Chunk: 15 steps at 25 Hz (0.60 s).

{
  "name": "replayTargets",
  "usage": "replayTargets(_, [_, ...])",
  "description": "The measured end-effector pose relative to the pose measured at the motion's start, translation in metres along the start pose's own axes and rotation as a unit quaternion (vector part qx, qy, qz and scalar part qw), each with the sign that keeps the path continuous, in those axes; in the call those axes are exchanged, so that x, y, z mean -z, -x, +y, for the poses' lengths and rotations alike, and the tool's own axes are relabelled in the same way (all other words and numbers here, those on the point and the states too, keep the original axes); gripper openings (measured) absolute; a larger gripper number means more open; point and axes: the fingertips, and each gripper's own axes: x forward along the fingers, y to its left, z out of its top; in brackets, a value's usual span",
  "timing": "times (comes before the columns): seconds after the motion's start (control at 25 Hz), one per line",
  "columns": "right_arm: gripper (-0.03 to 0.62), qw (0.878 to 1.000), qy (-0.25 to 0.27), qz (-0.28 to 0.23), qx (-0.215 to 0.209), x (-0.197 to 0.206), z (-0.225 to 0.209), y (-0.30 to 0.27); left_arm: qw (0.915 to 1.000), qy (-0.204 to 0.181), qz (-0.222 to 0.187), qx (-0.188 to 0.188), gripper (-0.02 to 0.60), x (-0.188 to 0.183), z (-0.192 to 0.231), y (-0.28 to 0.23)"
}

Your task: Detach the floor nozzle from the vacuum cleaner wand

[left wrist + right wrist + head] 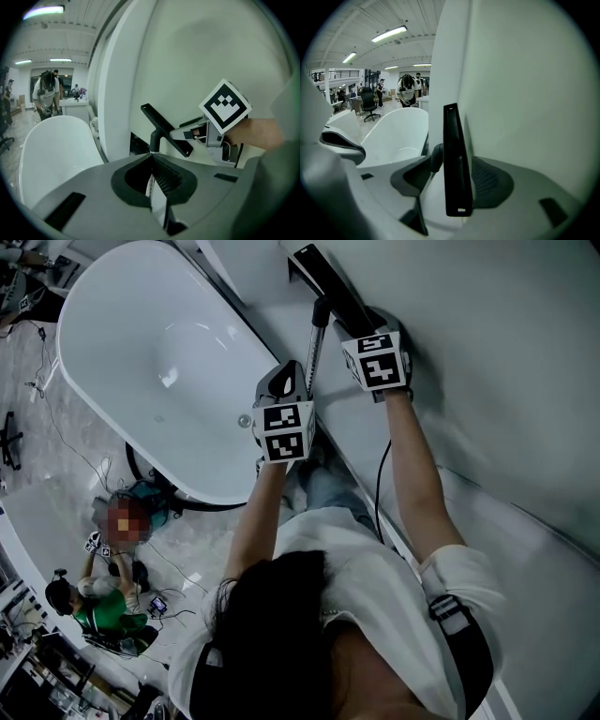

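Note:
The silver vacuum wand (pixel 316 348) leans along a white wall panel, and its black floor nozzle (pixel 328 282) is at the far end. My left gripper (pixel 302 373) is shut on the wand below the nozzle's neck. In the left gripper view the wand (pixel 158 199) runs between the closed jaws of my left gripper (pixel 152 161), with the nozzle (pixel 166 130) just ahead. My right gripper (pixel 352 322) is at the nozzle. In the right gripper view the nozzle (pixel 453 159) stands edge-on between the jaws of my right gripper (pixel 453 182), which are open with a gap on each side.
A white freestanding bathtub (pixel 141 352) lies to the left of the wand. The white wall panel (pixel 506 381) fills the right side. People crouch on the floor (pixel 108 601) at lower left among cables. A cable hangs from the right gripper along the person's forearm.

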Motion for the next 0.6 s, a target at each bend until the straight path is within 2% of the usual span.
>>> replayTargets(0.6, [0.268,0.998,0.046,0.036,-0.008,0.012,-0.009,-0.028,0.9995,0.022,0.009,-0.023,0.003,0.008,0.008,-0.01])
